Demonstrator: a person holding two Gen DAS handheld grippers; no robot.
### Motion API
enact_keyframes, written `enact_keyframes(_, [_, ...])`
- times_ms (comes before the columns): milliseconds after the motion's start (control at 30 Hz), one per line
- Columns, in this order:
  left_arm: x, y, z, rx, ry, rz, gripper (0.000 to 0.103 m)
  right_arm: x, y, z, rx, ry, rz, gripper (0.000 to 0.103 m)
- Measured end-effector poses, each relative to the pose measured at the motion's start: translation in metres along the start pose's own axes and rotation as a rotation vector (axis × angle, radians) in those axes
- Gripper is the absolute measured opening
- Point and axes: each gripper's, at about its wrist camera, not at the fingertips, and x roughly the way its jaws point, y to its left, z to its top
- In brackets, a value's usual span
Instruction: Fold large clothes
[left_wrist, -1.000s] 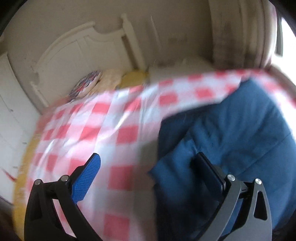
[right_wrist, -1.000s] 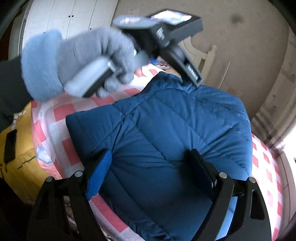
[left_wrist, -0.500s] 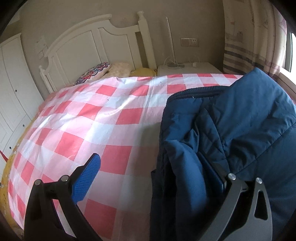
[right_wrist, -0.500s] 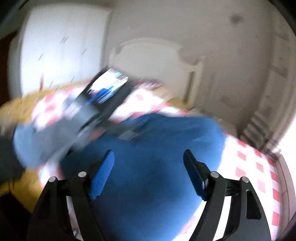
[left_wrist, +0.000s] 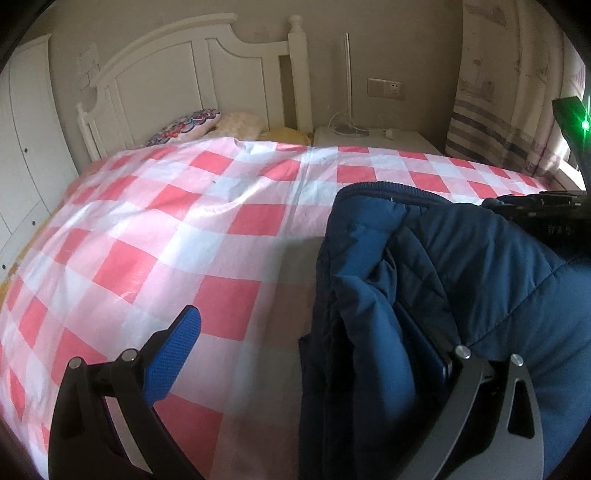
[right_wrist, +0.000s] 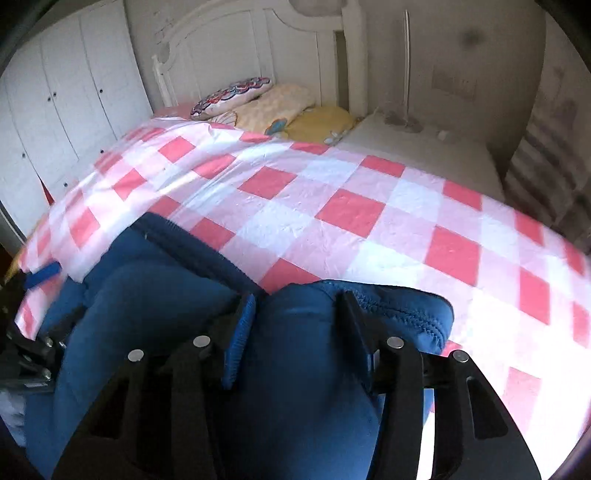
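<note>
A blue quilted jacket (left_wrist: 480, 280) lies on a bed under a red-and-white checked sheet (left_wrist: 184, 229). My left gripper (left_wrist: 295, 321) stands open at the jacket's left edge. Its blue-padded left finger (left_wrist: 173, 354) hangs over bare sheet, and its right finger is tucked under a fold of the jacket. In the right wrist view the jacket (right_wrist: 147, 314) fills the lower left. My right gripper (right_wrist: 295, 325) is closing on a ribbed edge fold of the jacket, with fabric filling the gap from pad to pad. The left gripper's blue pad (right_wrist: 42, 275) shows at the far left.
A white headboard (left_wrist: 192, 74) and pillows (right_wrist: 258, 99) lie at the bed's far end, with a white nightstand (left_wrist: 369, 138) beside them. White wardrobe doors (right_wrist: 66, 110) line the left side. A striped curtain (left_wrist: 491, 110) hangs at the right.
My right gripper swung away from the gloved hand and jacket back to the jacket's ribbed edge, its jaws narrowing around the fabric. The left gripper's view rolled and settled, and the jacket now overlaps its right finger.
</note>
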Motion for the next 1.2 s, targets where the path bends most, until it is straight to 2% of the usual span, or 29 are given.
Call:
enact_keyframes(67, [-0.001,-0.001,0.0,0.004,-0.005,0.007,0.101,-0.003,0.006,-0.003,-0.028,-0.002,-0.021,0.048])
enact_keyframes(200, [-0.001,-0.002,-0.001,0.005,-0.006,0.008,0.101,-0.01,0.008,-0.007,-0.011,-0.009,-0.01,0.048])
enact_keyframes(300, [-0.002,-0.004,-0.001,0.011,-0.01,0.012,0.101,-0.009,0.004,0.007,-0.034,0.02,-0.04,0.048])
enact_keyframes(400, [-0.001,-0.004,-0.001,0.008,-0.007,0.005,0.101,-0.039,0.005,0.017,0.017,-0.058,-0.047,0.049])
enact_keyframes(467, [-0.001,-0.004,-0.001,0.007,-0.004,0.0,0.101,-0.051,0.011,0.02,0.008,-0.093,-0.019,0.049])
enact_keyframes(533, [0.0,-0.003,-0.001,0.004,-0.003,-0.001,0.101,-0.043,0.026,0.019,-0.068,-0.055,-0.01,0.049])
enact_keyframes(633, [0.002,-0.001,-0.001,-0.014,0.011,-0.012,0.101,-0.009,0.048,0.01,-0.197,0.038,-0.096,0.051])
enact_keyframes(767, [0.002,-0.001,-0.001,-0.011,0.01,-0.015,0.101,-0.004,0.043,0.011,-0.173,0.045,-0.077,0.051])
enact_keyframes(867, [0.001,0.0,-0.002,-0.01,0.005,-0.012,0.101,-0.015,0.047,0.011,-0.195,0.046,-0.114,0.051])
enact_keyframes(933, [0.001,-0.001,-0.002,-0.009,0.003,-0.01,0.101,-0.03,0.049,0.015,-0.174,0.019,-0.123,0.051])
enact_keyframes(1033, [0.001,0.0,-0.002,-0.01,0.005,-0.012,0.101,-0.06,0.054,0.024,-0.129,-0.094,-0.106,0.051])
enact_keyframes(1067, [0.001,0.0,-0.002,-0.01,0.004,-0.012,0.101,-0.06,0.056,0.025,-0.136,-0.098,-0.116,0.051])
enact_keyframes(1100, [0.001,0.0,-0.002,-0.011,0.004,-0.012,0.101,-0.051,0.063,0.025,-0.165,-0.07,-0.131,0.056])
enact_keyframes(1133, [0.001,0.0,-0.001,-0.013,0.004,-0.011,0.101,-0.034,0.068,0.023,-0.204,-0.013,-0.145,0.066])
enact_keyframes(1200, [0.003,0.002,-0.001,-0.022,0.014,-0.015,0.101,-0.002,0.075,0.014,-0.27,0.076,-0.169,0.068])
